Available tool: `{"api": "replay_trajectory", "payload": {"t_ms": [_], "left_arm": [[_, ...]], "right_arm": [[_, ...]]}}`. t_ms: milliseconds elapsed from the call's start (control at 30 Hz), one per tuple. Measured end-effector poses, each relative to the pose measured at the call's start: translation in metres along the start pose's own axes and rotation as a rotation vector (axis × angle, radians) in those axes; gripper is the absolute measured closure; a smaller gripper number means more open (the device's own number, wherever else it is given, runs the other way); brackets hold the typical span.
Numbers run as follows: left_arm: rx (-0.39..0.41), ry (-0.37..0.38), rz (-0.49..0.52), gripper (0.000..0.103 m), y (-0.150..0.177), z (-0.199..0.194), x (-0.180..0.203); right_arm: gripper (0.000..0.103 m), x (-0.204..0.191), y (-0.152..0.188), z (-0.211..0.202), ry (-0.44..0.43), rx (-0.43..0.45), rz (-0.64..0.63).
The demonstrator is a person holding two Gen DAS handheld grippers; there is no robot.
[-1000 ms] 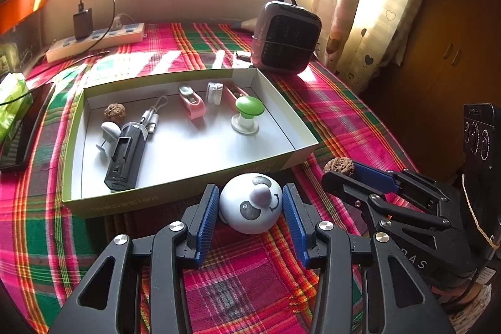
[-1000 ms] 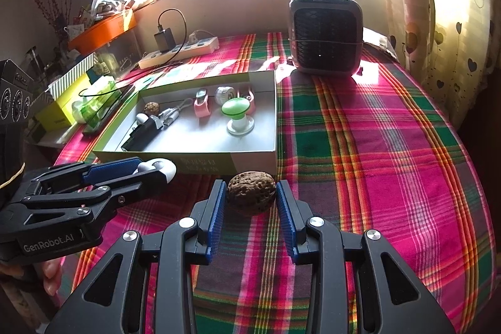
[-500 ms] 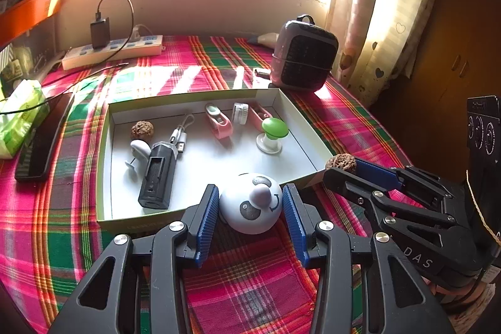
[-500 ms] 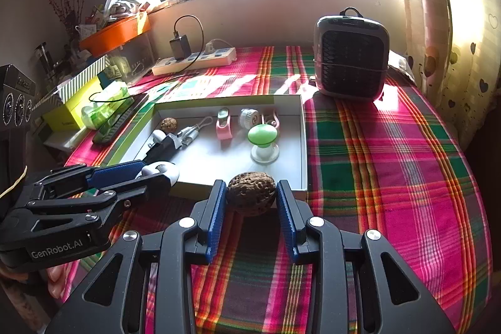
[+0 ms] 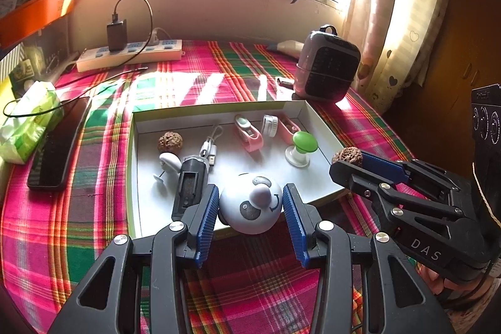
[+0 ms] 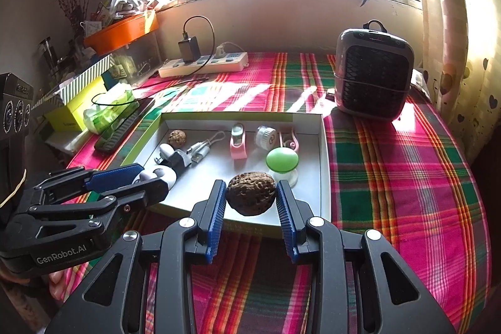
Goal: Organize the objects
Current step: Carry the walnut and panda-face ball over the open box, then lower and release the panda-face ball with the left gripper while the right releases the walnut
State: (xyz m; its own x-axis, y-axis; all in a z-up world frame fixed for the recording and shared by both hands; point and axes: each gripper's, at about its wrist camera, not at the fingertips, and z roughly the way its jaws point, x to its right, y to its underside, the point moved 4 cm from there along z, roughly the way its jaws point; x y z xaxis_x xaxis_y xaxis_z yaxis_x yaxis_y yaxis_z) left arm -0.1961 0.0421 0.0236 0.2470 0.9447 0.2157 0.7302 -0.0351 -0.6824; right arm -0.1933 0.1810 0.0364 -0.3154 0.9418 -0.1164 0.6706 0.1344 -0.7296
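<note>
Panda ball [image 5: 250,206], walnut [image 6: 251,197] — both gripped

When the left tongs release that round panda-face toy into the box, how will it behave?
The panda toy looks like a smooth, rounded dome, so it may roll or rock before settling. Its glossy shell probably slips easily against the ribbed pads. The box has raised walls, which should likely stop it.

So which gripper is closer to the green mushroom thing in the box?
Right. The right gripper, holding a walnut, sits just in front of the green mushroom. The left gripper, holding the panda ball, is farther off, to its left.
</note>
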Motion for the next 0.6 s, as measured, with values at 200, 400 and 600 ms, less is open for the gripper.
{"api": "replay_trajectory", "payload": {"t_ms": [200,400,600], "left_arm": [[-0.003,-0.011,-0.007,0.063,-0.003,0.006,-0.008],[-0.014,-0.019,-0.020,0.063,-0.005,0.014,-0.017],[-0.022,-0.025,-0.030,0.063,-0.007,0.021,-0.024]], "right_arm": [[0.068,-0.004,-0.007,0.011,-0.007,-0.007,-0.010],[0.068,-0.003,-0.013,0.026,-0.007,-0.021,-0.016],[0.068,-0.001,-0.019,0.038,-0.016,-0.029,-0.016]]}}
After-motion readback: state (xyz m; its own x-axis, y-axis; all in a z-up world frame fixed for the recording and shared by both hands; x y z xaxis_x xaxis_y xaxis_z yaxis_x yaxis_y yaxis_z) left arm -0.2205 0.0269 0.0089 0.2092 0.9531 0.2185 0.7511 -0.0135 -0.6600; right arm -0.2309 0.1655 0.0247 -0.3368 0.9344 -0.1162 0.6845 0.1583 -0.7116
